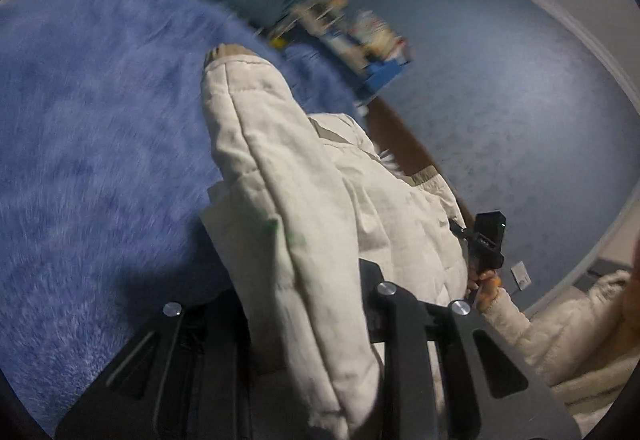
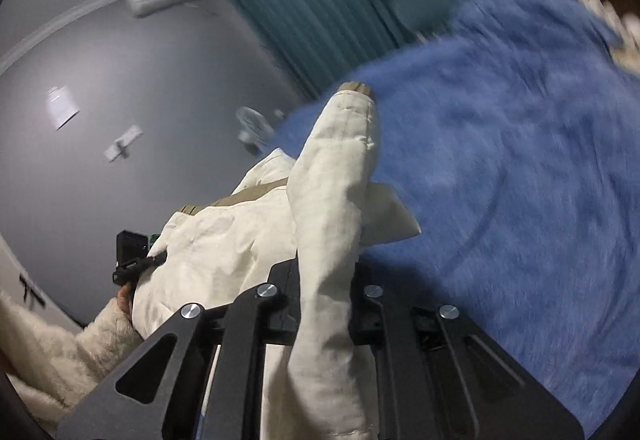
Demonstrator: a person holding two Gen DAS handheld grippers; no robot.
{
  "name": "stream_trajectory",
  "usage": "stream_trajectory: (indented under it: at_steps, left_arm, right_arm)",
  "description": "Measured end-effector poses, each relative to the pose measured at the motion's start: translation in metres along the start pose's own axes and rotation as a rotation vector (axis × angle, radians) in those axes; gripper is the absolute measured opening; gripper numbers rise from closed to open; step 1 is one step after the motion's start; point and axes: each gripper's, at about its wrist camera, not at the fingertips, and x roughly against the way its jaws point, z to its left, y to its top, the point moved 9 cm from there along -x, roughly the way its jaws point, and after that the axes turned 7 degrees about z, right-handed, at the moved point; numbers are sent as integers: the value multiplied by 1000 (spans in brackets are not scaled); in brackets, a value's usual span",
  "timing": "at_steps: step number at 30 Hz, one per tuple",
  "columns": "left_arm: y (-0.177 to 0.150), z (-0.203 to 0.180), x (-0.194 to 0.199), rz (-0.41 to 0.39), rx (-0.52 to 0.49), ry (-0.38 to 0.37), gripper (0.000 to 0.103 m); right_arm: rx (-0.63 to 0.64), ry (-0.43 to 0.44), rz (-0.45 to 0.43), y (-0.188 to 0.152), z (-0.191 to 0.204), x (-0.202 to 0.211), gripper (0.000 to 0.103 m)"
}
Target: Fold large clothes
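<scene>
Above the blue blanket (image 1: 100,128), cream jacket (image 1: 304,208) lifted, 1 sleeve clamped in each gripper's jaws.

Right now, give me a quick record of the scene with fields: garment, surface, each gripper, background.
garment: cream quilted jacket, tan cuffs, lifted above the blanket
surface: fuzzy blue blanket
left gripper: shut on the jacket, fabric bunched between its fingers
right gripper: shut on the jacket, a sleeve running up from it
background: teal curtain, grey-blue wall
image quality: motion-blurred
</scene>
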Motion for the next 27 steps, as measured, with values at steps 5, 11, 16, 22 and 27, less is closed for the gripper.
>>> stream_trajectory:
  at_steps: [5, 11, 16, 22, 27]
  left_arm:
    - [-15, 84, -49, 79, 141, 57, 20]
    - [-10, 101, -48, 97, 135, 61, 34]
    - [-37, 108, -21, 105, 207, 212, 74]
    - [-54, 76, 37, 6, 196, 426, 78]
    - [-51, 21, 35, -54, 109, 615, 78]
  right_arm:
    - [-238, -75, 76, -27, -100, -63, 12]
    - [-317, -85, 112, -39, -131, -84, 23]
    - [-406, -213, 81, -50, -151, -57, 63]
    - [-187, -505, 61, -57, -110, -17, 80]
    - [15, -563, 6, -64, -28, -11, 91]
